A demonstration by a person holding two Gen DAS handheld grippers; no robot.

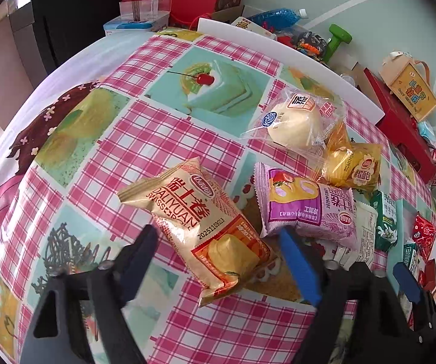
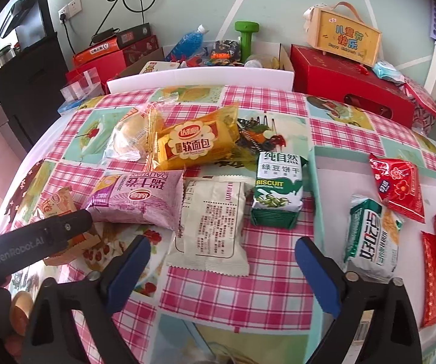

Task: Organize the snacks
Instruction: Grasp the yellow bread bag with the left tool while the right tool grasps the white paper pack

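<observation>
A beige Swiss roll pack (image 1: 205, 230) lies slantwise on the checked tablecloth (image 1: 145, 139), between the fingers of my left gripper (image 1: 218, 251); the jaws stand apart on either side of it, open. Right of it lie a purple roll pack (image 1: 309, 206), a bun in clear wrap (image 1: 293, 124) and a yellow bread pack (image 1: 354, 166). My right gripper (image 2: 224, 257) is open just short of a white pack (image 2: 211, 224) lying back side up. Beyond that stands a green biscuit pack (image 2: 278, 188). The left gripper's finger (image 2: 51, 233) shows at the left edge of the right wrist view.
A white tray (image 2: 339, 182) at the right holds a green-and-white pack (image 2: 372, 239) and red packs (image 2: 400, 185). Behind the table stand a red gift box (image 2: 348, 79), a wooden carry box (image 2: 343, 39), a green dumbbell (image 2: 246, 39) and a white board (image 2: 199, 79).
</observation>
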